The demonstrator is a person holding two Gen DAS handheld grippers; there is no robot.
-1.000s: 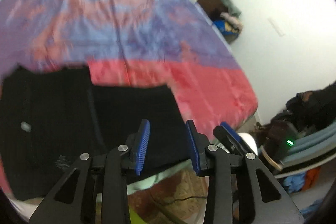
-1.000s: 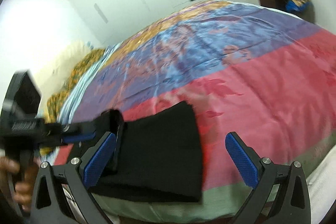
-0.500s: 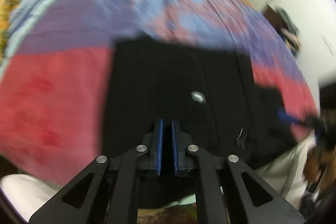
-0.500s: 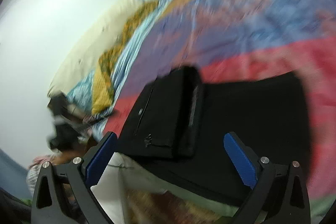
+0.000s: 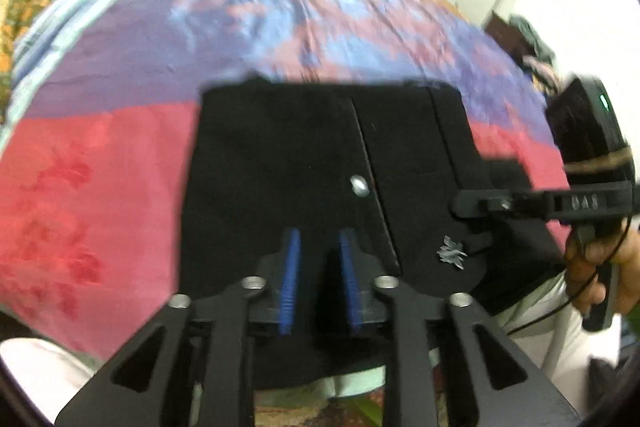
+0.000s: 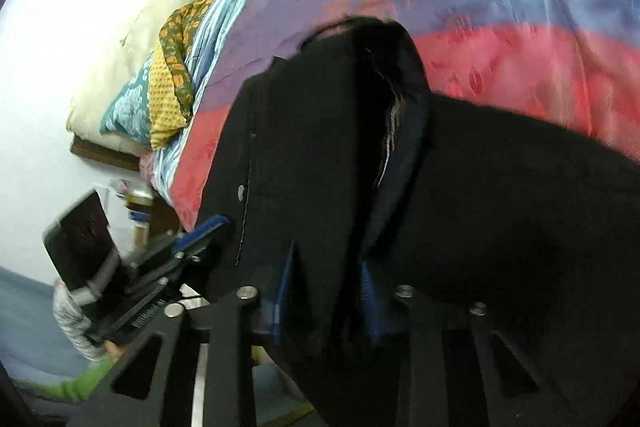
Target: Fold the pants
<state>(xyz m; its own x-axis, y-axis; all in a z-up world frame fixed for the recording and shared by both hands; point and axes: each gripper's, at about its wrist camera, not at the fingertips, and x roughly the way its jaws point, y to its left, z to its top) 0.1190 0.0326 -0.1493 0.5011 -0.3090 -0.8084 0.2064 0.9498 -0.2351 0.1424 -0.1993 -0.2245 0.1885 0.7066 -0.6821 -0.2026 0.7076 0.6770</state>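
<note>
1. the pants (image 5: pixel 304 163) are black and lie partly folded on the bed (image 5: pixel 100 167), at its near edge, on the red band of the cover with the top edge reaching the purple band.
2. a small silver button (image 5: pixel 359 185) and a pale logo (image 5: pixel 452 251) show on the upper layer.
3. the left gripper (image 5: pixel 319 259) hangs over the near part of the pants; its jaws are opening, a narrow gap apart, and the blue pads (image 5: pixel 291 267) press on no cloth.
4. the right gripper (image 6: pixel 326 287) is at the near edge of the pants; its jaws are closing with a raised fold of black cloth between the pads (image 6: pixel 286 279). whether they pinch it yet i cannot tell.
5. in the left view the right gripper (image 5: pixel 460 205) reaches in from the right, with a hand (image 5: pixel 596 267) on its handle.
6. in the right view the left gripper (image 6: pixel 204 227) sits at the left edge of the pants.
7. a patterned cloth (image 6: pixel 172 67) and a cream pillow (image 6: pixel 132 27) lie at the far end of the bed.
</note>
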